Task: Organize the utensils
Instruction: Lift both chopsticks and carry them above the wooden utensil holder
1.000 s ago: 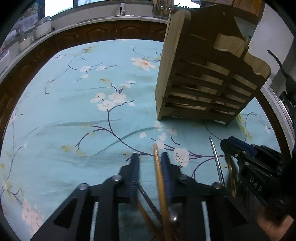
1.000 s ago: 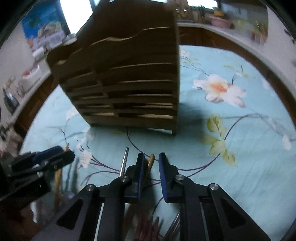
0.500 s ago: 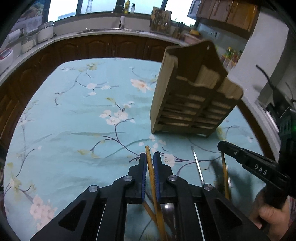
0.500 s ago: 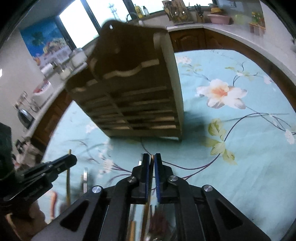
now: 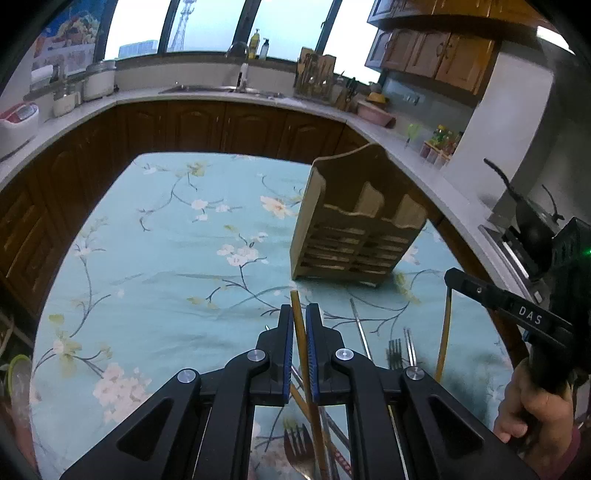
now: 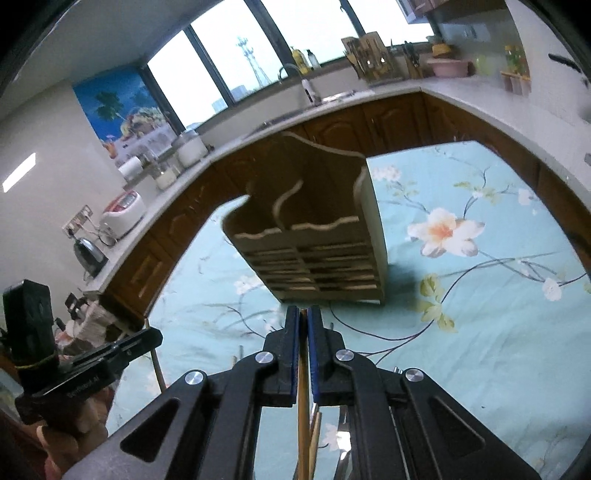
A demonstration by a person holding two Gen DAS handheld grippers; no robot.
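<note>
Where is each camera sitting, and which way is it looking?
Left wrist view: sits on the left gripper, looking down along its fingers, shut on a chopstick, towards the wooden holder; the right gripper and the hand that carries it show at right.
Right wrist view: sits on the right gripper, shut on another chopstick, facing the holder's other side; the left gripper shows at left.
Both share: the holder, the flowered tablecloth, kitchen counter and windows.
</note>
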